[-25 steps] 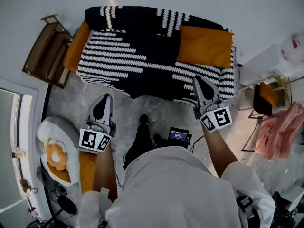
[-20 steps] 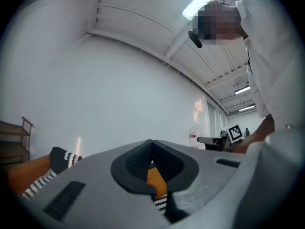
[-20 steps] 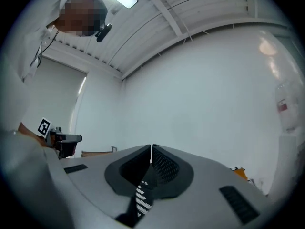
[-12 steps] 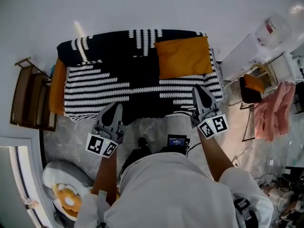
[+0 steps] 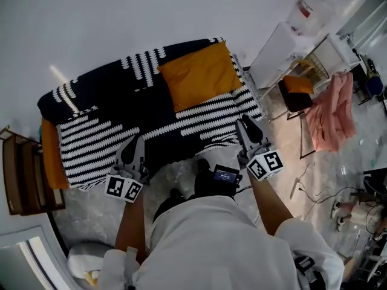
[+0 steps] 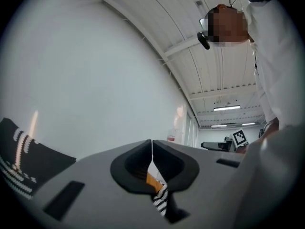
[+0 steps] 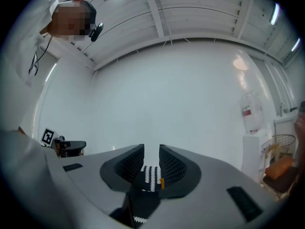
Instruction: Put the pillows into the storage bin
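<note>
Orange pillow [image 5: 199,75] on the sofa [image 5: 115,122] looks soft and light: pinch a corner. Left gripper [image 5: 136,139] fingers pressed together; right gripper [image 5: 243,125] fingers just spreading, empty.

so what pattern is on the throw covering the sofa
The throw is black with jagged white stripes; it shows best in the head view.

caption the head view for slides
Left gripper and right gripper, empty jaws just opening, face an orange square pillow on a striped black-and-white sofa.
</note>
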Demonstrator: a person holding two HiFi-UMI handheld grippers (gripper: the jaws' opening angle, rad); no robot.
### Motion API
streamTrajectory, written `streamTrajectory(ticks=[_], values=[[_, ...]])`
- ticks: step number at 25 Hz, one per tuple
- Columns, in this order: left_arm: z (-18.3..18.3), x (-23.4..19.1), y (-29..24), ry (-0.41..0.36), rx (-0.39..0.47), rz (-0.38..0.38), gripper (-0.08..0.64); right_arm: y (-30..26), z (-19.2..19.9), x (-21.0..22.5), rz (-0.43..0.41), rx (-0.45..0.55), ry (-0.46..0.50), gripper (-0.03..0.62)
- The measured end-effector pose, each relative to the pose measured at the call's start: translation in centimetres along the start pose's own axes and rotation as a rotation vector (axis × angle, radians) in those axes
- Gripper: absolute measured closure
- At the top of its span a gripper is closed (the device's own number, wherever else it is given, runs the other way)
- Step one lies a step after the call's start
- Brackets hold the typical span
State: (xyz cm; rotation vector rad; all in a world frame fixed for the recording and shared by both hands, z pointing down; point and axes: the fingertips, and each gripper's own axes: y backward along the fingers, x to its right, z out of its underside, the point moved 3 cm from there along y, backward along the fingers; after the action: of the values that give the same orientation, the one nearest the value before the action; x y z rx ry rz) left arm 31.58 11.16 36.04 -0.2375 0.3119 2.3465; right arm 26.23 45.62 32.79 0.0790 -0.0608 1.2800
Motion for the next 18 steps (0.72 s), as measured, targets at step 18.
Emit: streamTrajectory(ticks=[18], values=[[20.5, -12.1, -27.2, 0.133, -0.359, -0.147, 0.411, -20.0, 13.9, 28.6, 0.022, -0.275, -0.118, 0.388]])
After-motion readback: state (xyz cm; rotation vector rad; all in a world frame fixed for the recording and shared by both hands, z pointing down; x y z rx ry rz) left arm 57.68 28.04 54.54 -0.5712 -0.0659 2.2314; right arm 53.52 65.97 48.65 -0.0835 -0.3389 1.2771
